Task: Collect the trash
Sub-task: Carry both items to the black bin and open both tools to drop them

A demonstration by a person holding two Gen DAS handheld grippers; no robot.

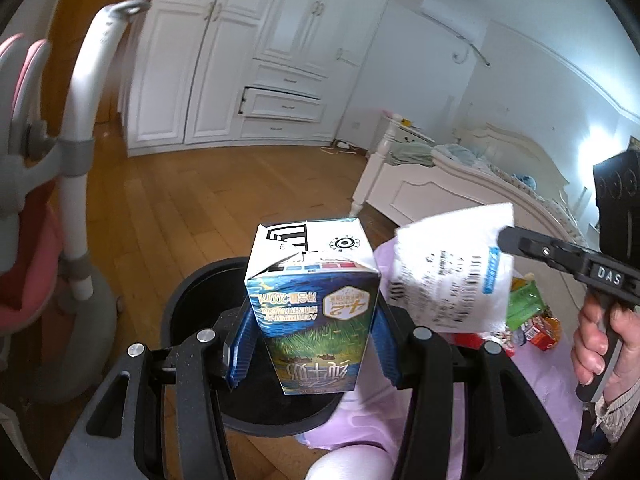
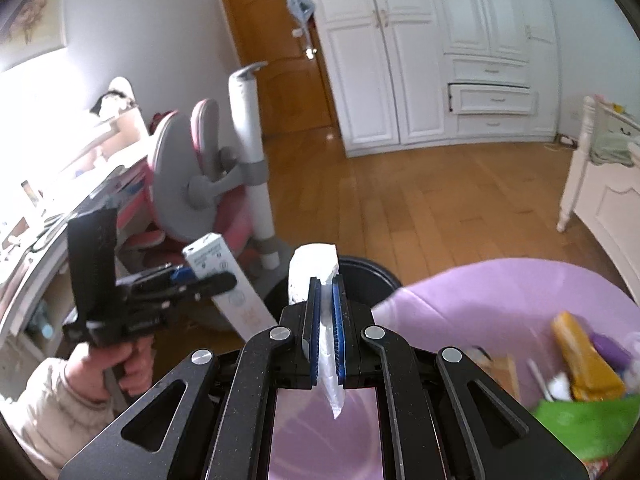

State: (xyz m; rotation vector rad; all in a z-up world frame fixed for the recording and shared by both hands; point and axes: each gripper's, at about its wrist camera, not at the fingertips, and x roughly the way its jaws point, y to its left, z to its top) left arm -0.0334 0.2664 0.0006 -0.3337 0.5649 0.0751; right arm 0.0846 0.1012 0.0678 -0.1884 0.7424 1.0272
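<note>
My left gripper is shut on a blue and white milk carton and holds it above a black round bin. My right gripper is shut on a white printed plastic wrapper, held edge-on in its own view. In the left wrist view the wrapper hangs just right of the carton, over the bin's right side. In the right wrist view the left gripper with the carton is at the left, and the bin shows behind the wrapper.
A lilac round table carries more trash: a yellow packet, green packaging and small wrappers. A pink and grey chair stands left of the bin. A white bed and wardrobe lie beyond the wooden floor.
</note>
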